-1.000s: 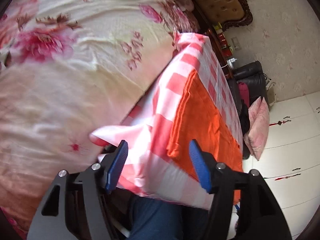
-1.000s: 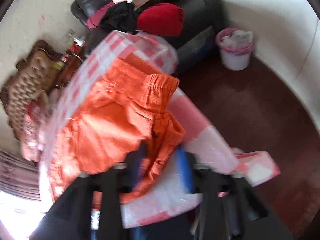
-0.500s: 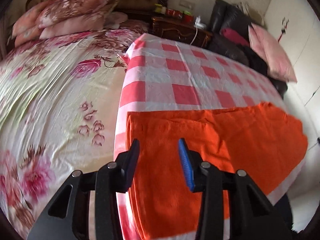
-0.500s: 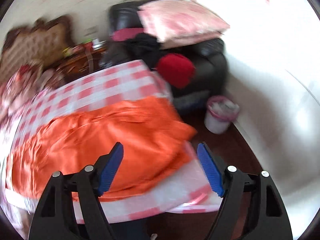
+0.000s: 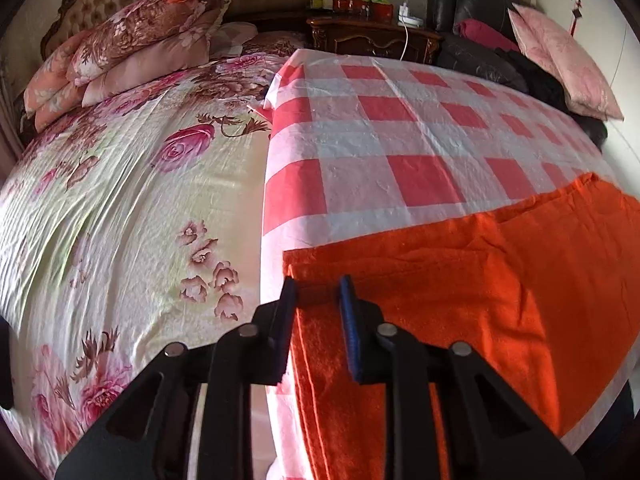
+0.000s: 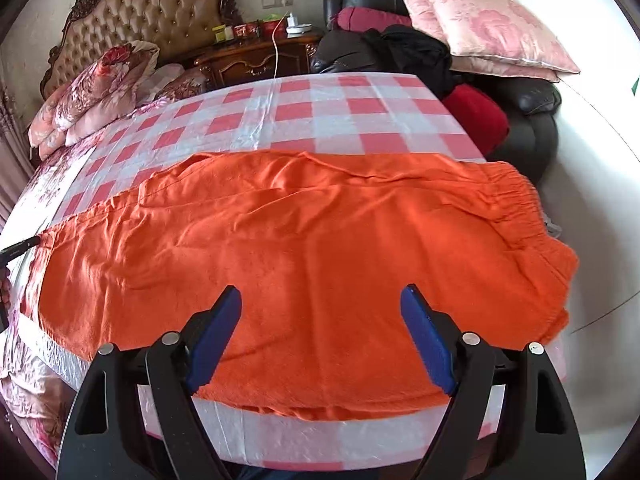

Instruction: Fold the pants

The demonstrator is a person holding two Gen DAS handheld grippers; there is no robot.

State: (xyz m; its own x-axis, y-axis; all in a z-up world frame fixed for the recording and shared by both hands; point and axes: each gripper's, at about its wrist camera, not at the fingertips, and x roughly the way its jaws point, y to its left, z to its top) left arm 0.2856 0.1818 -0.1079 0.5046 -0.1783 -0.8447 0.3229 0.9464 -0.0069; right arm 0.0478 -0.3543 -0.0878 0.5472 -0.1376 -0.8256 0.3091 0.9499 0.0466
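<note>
Left wrist view: the left gripper (image 5: 318, 292) is pointing down at the hem end of the orange pants (image 5: 500, 300), its jaws closing with the corner of the fabric lying between them; whether the pads are already pressing on the cloth cannot be told. The pants are lying flat along the near edge of the desk, which is covered by a red-and-white checked tablecloth (image 5: 400, 140). To the left of the desk, a bed with a floral sheet (image 5: 120, 200) is standing, with folded quilts (image 5: 136, 40) at its headboard.

Right wrist view: the right gripper (image 6: 320, 300) is hovering above the middle of the pants (image 6: 304, 232), its jaws spread wide and opening, with nothing clamped. The elastic waistband (image 6: 520, 200) is lying at the desk's right edge. Beyond it, a black armchair (image 6: 532, 120) is carrying a pink pillow (image 6: 480, 28).
</note>
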